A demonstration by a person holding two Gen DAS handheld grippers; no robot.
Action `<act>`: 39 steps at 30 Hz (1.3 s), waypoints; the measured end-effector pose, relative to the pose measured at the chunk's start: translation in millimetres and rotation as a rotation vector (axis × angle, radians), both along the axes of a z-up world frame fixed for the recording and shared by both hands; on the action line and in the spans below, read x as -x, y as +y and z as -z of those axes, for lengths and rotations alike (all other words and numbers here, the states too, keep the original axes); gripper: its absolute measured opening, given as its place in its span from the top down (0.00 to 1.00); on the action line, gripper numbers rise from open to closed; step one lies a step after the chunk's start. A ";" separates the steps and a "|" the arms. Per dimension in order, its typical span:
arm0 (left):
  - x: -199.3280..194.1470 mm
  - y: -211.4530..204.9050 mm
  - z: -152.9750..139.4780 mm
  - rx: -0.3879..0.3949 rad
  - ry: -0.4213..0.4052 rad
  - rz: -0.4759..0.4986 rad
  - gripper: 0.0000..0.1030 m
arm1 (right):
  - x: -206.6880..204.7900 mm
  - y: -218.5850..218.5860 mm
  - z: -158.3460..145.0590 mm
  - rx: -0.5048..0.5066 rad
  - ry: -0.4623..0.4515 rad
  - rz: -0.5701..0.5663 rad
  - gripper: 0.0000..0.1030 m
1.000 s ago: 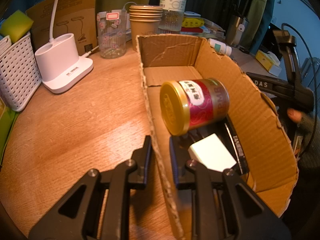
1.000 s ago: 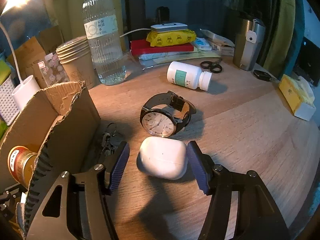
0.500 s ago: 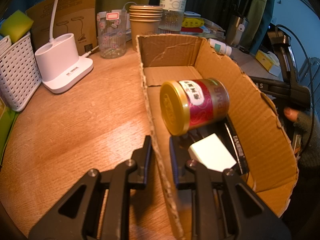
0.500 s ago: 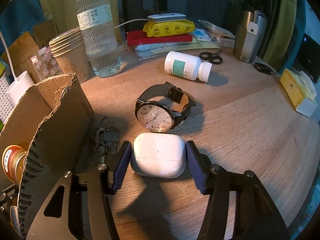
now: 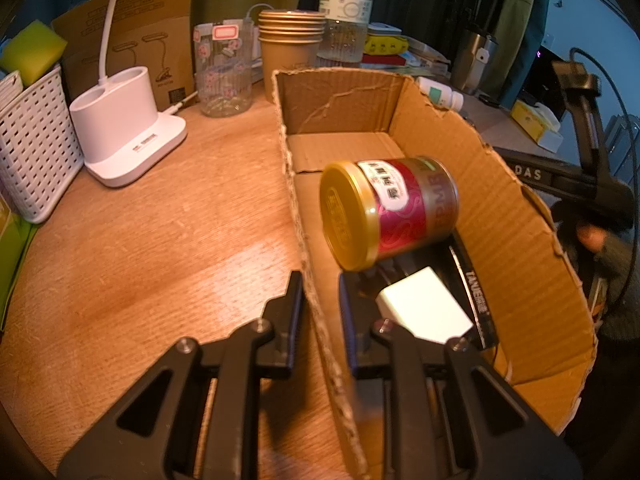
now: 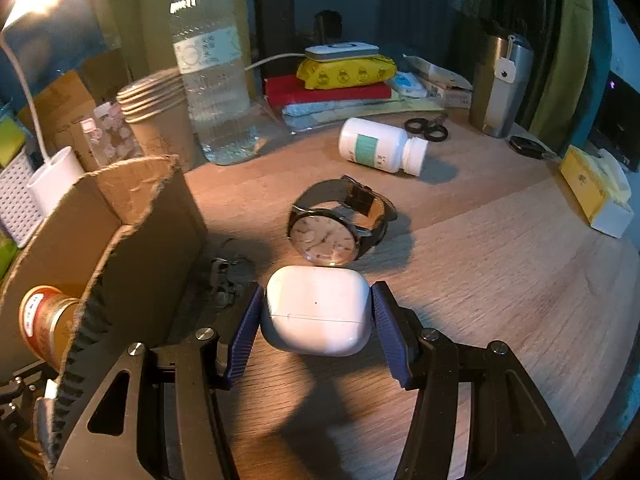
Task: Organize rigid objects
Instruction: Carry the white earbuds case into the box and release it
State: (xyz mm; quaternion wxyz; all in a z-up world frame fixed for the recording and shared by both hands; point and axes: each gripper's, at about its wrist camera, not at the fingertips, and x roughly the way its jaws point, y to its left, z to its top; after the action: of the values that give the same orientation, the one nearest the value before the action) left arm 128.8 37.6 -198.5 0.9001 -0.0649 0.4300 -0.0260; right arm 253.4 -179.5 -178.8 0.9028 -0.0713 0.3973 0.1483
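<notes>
My right gripper [image 6: 316, 320] is shut on a white earbuds case [image 6: 317, 309] and holds it just above the wooden table. A wristwatch [image 6: 336, 224] lies just beyond it, with a bunch of keys [image 6: 230, 276] to its left and a white pill bottle [image 6: 380, 146] further back. My left gripper [image 5: 320, 300] is shut on the near left wall of an open cardboard box [image 5: 500, 216]. Inside the box lie a red and gold jar [image 5: 388, 212] on its side, a white block [image 5: 424, 306] and a black item [image 5: 476, 292].
A white lamp base [image 5: 128, 136], a white basket [image 5: 28, 148], a glass jar [image 5: 224, 72], stacked paper cups [image 5: 290, 44] and a water bottle [image 6: 208, 76] stand behind the box. A steel tumbler [image 6: 500, 84], scissors [image 6: 426, 128] and a yellow tissue box [image 6: 596, 188] are at the right.
My right gripper has closed on the earbuds case and lifted it slightly off the table. My left gripper still grips the box wall and has not moved.
</notes>
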 end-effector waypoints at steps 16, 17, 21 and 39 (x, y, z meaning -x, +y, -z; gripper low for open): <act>0.3 0.4 -0.5 0.000 0.000 0.000 0.82 | 40.8 20.4 -60.8 -0.076 -0.145 -0.091 0.44; 0.2 0.3 -0.4 0.000 0.000 0.000 0.82 | 41.8 22.5 -61.4 -0.077 -0.148 -0.096 0.44; 0.0 0.0 0.1 0.000 0.000 0.000 0.82 | 48.8 31.9 -67.2 -0.081 -0.162 -0.125 0.44; 0.0 -0.1 0.1 0.000 0.000 0.000 0.82 | 67.6 74.3 -61.9 -0.080 -0.141 -0.261 0.44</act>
State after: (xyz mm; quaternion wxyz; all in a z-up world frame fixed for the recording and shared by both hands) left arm 128.8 37.5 -198.6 0.9002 -0.0648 0.4299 -0.0261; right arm 185.8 -105.3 -117.0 0.9038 -0.0964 0.3138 0.2746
